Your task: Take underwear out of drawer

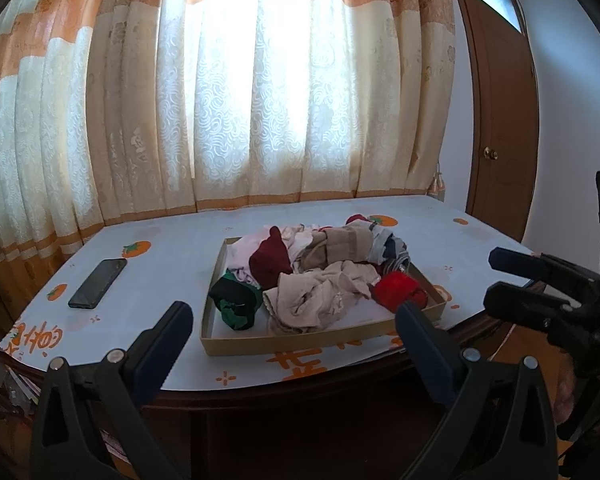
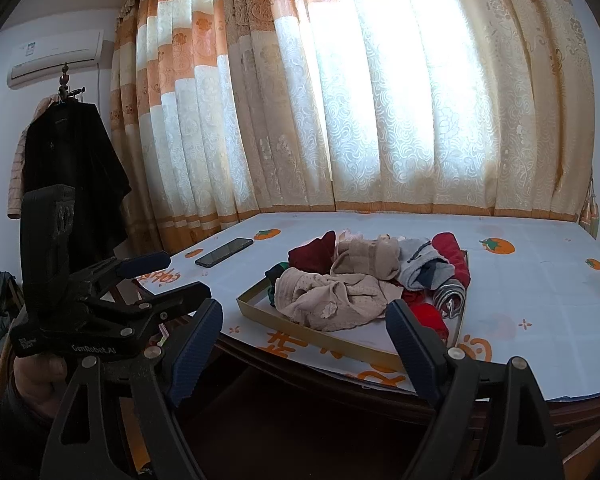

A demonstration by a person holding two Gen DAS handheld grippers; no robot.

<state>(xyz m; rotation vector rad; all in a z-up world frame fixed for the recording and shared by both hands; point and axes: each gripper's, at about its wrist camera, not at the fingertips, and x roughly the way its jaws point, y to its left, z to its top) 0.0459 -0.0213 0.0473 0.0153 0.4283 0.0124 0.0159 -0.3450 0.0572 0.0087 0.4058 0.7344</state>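
Underwear (image 1: 320,300) in drawer (image 1: 300,342): soft, light, tangled; raised beige fold should be pinched. Left gripper (image 1: 296,328), right gripper (image 2: 304,328) spread, empty.

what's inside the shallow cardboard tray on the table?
The shallow cardboard tray holds a heap of crumpled garments: beige lace piece, dark green piece, maroon piece, bright red piece, rolled grey striped piece. Anything beneath the heap is covered.
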